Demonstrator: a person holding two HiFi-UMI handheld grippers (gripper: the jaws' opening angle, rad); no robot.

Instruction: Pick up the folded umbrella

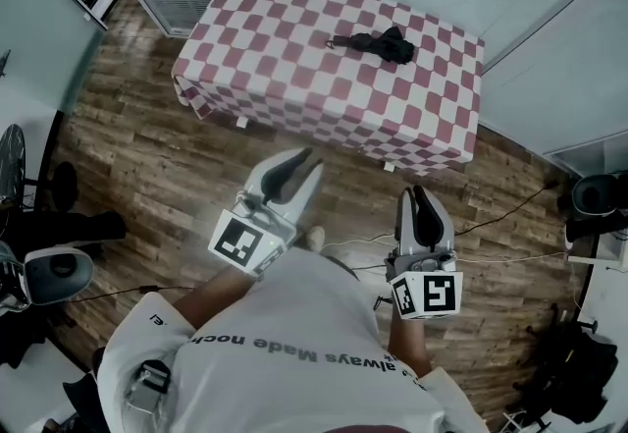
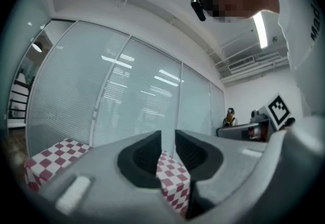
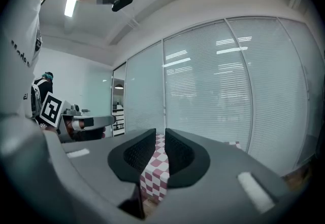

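Nearest me, the person holds the left gripper [image 1: 306, 164] and the right gripper [image 1: 412, 192] out roughly level over the brown wood-plank floor [image 1: 167, 161]. Each has its grey jaws set together to a thin slit, with nothing between them. Both are well short of the table draped in a red-and-white checked cloth [image 1: 285, 58], so the step in hand looks like the approach. I'd walk up, spread one gripper's jaws before reaching, and come across the umbrella rather than along it. The black folded umbrella [image 1: 381, 46] lies alone towards the tabletop's far right part. Its fabric is loosely bunched and a thin end points left. Loose folds could slip, so I'd grip the firmer middle.
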